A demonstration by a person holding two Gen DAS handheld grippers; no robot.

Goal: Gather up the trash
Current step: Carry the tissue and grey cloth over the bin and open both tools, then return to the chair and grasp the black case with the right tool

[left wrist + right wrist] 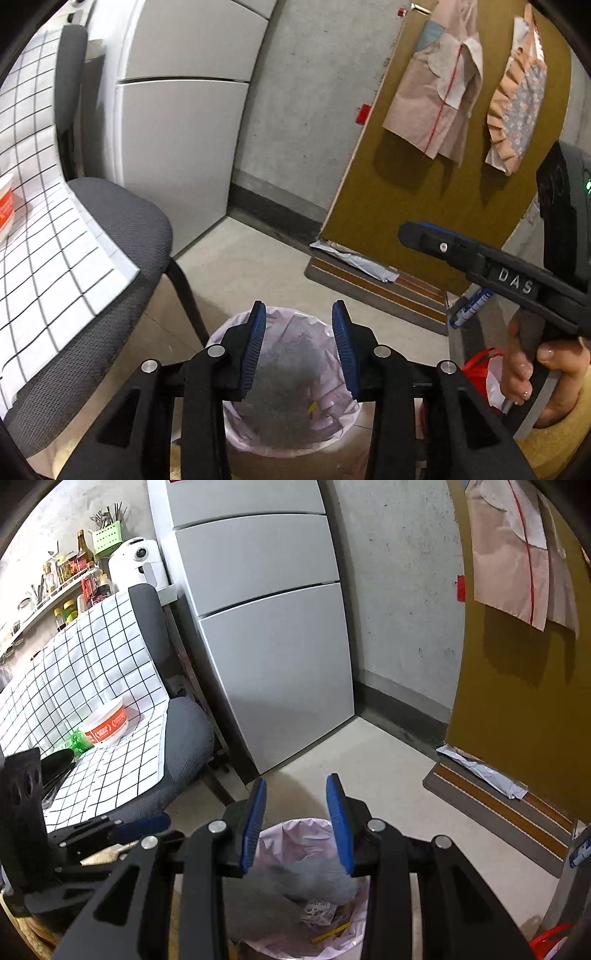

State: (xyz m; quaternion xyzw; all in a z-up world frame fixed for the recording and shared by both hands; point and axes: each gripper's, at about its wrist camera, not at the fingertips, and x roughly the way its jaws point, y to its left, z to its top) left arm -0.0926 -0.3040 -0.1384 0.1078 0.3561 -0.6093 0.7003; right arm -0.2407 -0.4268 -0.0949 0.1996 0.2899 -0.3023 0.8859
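A bin with a pink liner [236,328] [295,830] stands on the floor right under both grippers. A grey crumpled thing [291,373] [314,882] lies in it over some paper scraps. My left gripper [298,321] hangs open above the bin with nothing between its blue pads; in the right wrist view the left gripper [147,823] shows at the lower left. My right gripper [296,790] is open and empty over the bin's far rim; a hand holds the right gripper [417,234] at the right edge of the left wrist view. A red-and-white paper bowl [105,725] [5,206] and a green wrapper [75,742] sit on the checked cloth.
A grey chair [122,229] draped with a checked cloth [92,664] stands left of the bin. Behind are a white fridge [266,627] and a shelf of bottles [66,576]. To the right are a brown door [517,701] with hung clothes, a mat [498,805] and a red bag [480,365].
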